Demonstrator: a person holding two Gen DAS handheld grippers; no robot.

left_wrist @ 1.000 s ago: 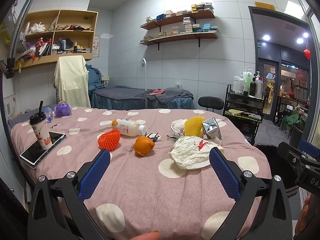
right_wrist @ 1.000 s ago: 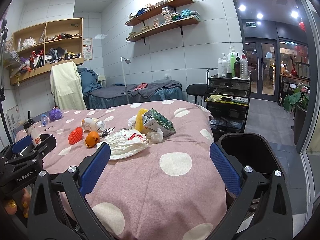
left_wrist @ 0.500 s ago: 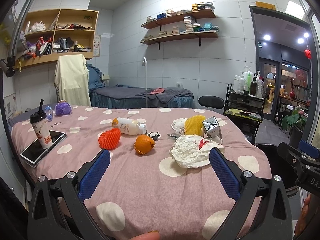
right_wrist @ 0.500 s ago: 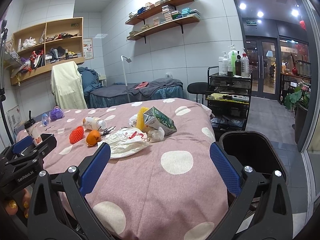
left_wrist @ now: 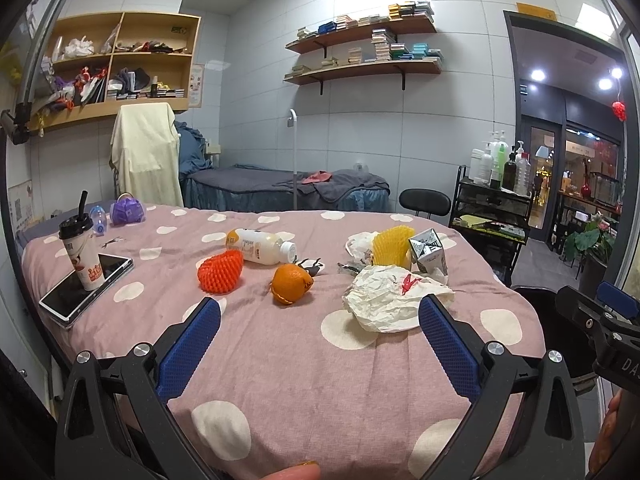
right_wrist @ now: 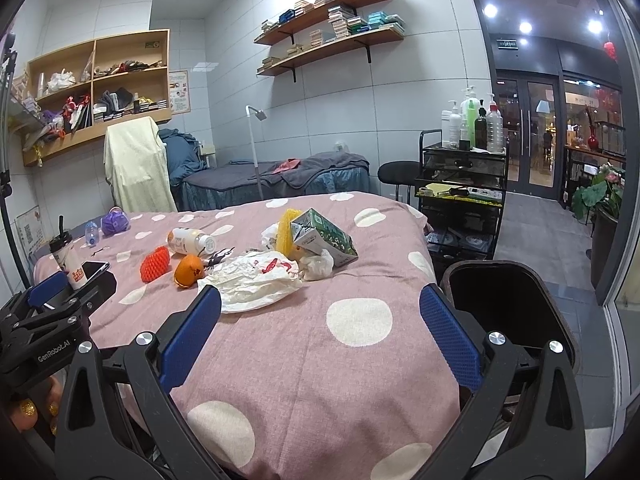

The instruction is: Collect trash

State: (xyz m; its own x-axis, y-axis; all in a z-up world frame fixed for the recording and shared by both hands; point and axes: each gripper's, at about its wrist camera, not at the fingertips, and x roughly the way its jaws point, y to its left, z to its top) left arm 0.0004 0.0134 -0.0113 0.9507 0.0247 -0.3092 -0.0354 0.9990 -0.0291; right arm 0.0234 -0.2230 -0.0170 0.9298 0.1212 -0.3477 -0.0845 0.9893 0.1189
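- My left gripper (left_wrist: 319, 322) is spread wide and holds nothing, hanging over the near edge of the pink spotted table (left_wrist: 304, 364); my right gripper (right_wrist: 320, 320) is just as wide and just as empty.
- The trash lies mid-table, well ahead of both: a crumpled white wrapper (left_wrist: 390, 296) nearest, a yellow foam net (left_wrist: 390, 242) and a crushed milk carton (left_wrist: 430, 256) behind it, an orange peel (left_wrist: 291, 283) and a red foam net (left_wrist: 220, 272) to the left.
- The plastic bottle (left_wrist: 260, 246) lies on its side, long axis across the table, cap toward the right in the left view.
- The carton is toppled — in the right view its long axis runs from the gable at upper left down to the right.
- Only the right view shows the open mouth of the black bin (right_wrist: 504, 300), off the table's right edge; the left view catches just a sliver of it.
- A lidded cup (left_wrist: 82, 254) stands on a phone (left_wrist: 86, 284) at far left; some small dark thing by the bottle's cap I can't make out.
- Nothing stands between my fingers and the wrapper.
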